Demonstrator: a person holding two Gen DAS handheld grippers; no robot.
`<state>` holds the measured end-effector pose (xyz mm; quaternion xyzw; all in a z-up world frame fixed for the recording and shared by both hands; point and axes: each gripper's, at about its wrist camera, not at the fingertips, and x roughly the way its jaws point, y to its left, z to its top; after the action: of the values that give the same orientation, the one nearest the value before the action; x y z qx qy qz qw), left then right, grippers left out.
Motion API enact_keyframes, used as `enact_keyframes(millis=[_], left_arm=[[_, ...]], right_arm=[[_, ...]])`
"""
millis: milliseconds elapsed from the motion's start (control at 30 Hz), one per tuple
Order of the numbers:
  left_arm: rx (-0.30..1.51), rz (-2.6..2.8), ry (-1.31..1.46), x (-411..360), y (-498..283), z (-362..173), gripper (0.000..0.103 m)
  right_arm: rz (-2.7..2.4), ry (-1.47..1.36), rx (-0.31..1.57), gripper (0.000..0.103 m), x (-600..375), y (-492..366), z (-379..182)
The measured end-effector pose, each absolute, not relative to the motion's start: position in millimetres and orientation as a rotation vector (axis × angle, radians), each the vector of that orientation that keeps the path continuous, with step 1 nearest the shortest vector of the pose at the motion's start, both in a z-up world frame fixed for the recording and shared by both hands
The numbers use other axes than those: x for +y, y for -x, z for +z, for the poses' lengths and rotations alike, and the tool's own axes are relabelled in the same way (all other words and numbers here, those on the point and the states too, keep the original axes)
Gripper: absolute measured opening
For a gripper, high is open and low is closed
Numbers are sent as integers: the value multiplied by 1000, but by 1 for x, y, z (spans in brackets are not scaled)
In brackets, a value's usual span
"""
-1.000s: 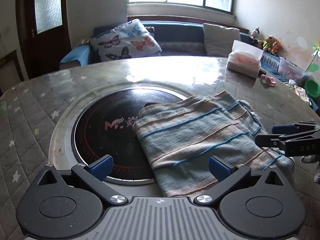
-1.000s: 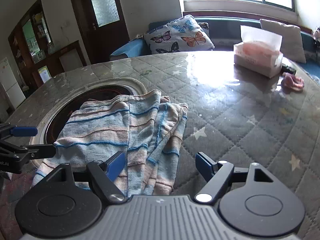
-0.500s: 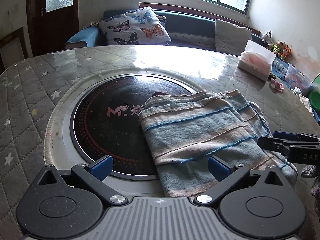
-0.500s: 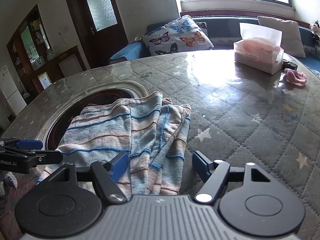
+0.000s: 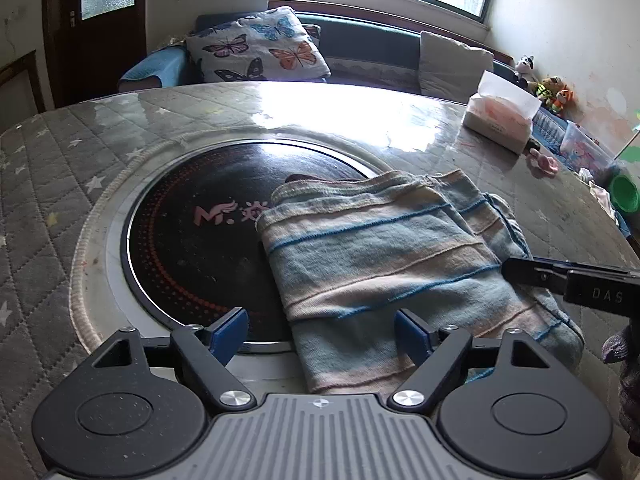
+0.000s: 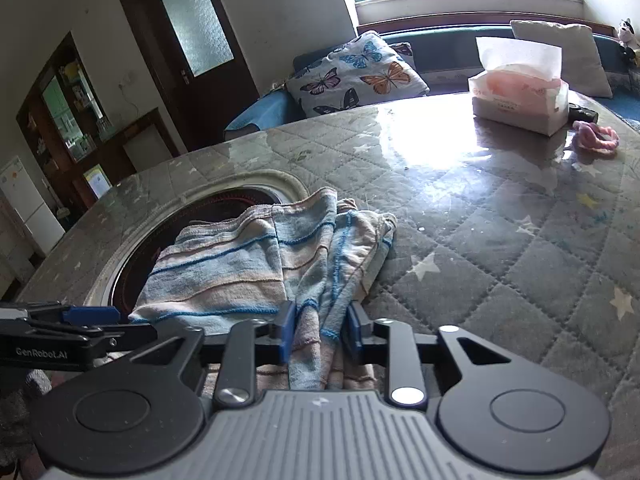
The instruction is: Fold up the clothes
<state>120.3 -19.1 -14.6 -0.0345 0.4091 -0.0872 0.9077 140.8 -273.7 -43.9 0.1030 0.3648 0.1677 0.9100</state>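
A folded blue and peach striped cloth [image 5: 384,256] lies half on the round black cooktop [image 5: 192,240] set in the table. My left gripper [image 5: 322,332] is open, its blue pads either side of the cloth's near left corner. In the right wrist view the cloth [image 6: 248,264] shows its layered right edge. My right gripper [image 6: 318,330] is shut on that near right edge, with the fabric pinched between the blue pads. It enters the left wrist view [image 5: 568,280] from the right. The left gripper shows at the left edge of the right wrist view [image 6: 76,320].
The quilted star-pattern table [image 6: 520,248] has a glossy cover. A tissue box [image 6: 520,96] and a pink object [image 6: 596,140] sit at the far right. A green bowl [image 5: 624,194] stands at the right edge. A sofa with a butterfly cushion [image 5: 256,52] is behind.
My right gripper has closed on the cloth's near right edge; it was open before. My left gripper stays open and has shifted slightly nearer the cloth's corner.
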Motion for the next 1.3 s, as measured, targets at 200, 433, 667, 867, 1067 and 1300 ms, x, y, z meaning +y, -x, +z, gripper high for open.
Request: enact_keyframes(millis=[200,433,667,867,1067,1300], left_arm=[[864,-224,83,-25,-117,-17,72],[883,-300,87,-43,-104,-16,66],[888,-423,46,-72,-82,-10,67],[879,-433,46,-82,-86,-8,67],[890,-435,43,-89,-97,-12,62],[888,-453,43,-97,-98,-13,32]], right_arm=[[335,-240,739,15,-282,-128,-42],[295,-274,718,12,-297,-102,-41],[220,-293,714,12,-327,-66,-40],[174,-336,715,15,-346,-51,-42],[132,-386,709,38,-362,-46,-47],[154,-422,703,30,-357,-49,-51]])
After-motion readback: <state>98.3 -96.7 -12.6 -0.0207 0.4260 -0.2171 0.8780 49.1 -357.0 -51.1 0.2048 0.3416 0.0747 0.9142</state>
